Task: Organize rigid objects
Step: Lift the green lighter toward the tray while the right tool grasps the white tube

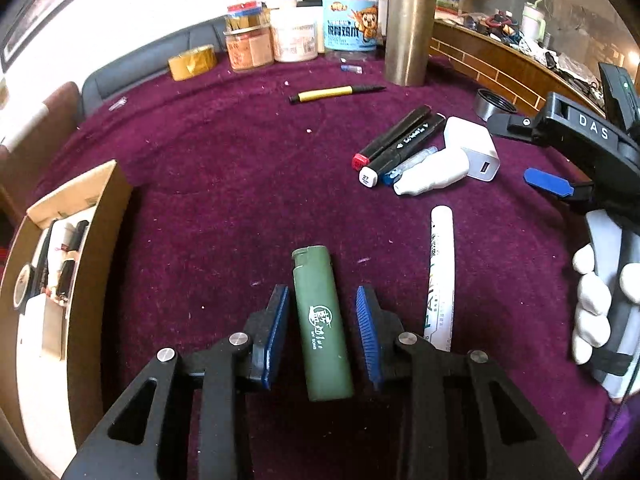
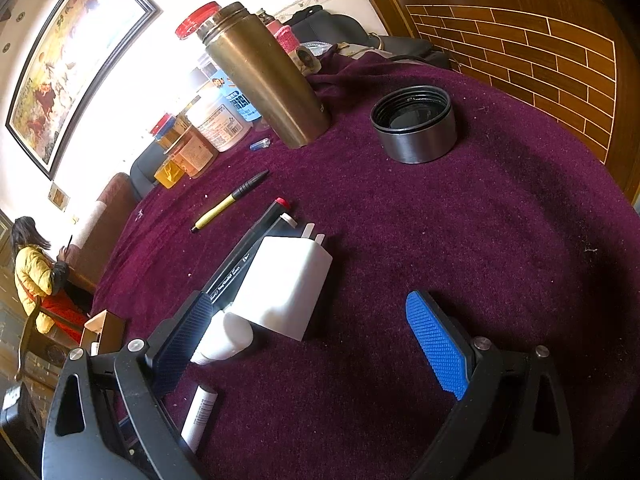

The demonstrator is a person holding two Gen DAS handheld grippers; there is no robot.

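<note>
Left gripper (image 1: pixel 322 330) straddles a green lighter (image 1: pixel 322 322) on the desk, jaws apart and not yet pressing.

From the left wrist view, the lighter lies lengthwise on the purple-covered desk (image 1: pixel 224 184) between the blue pads (image 1: pixel 277 332), with a gap on either side; nothing is gripped. A cardboard box (image 1: pixel 100 248) already holding small items stands well to the left, so the step in hand looks like picking up the lighter: the jaws need to close squarely on its sides, then carry it to the box. A white paint marker (image 1: pixel 440 276) lies just beside the right pad and could be nudged. From the right wrist view, the right gripper (image 2: pixel 316 344) hangs wide open and empty beside a white charger (image 2: pixel 286 284) and black markers (image 2: pixel 244 260).
</note>
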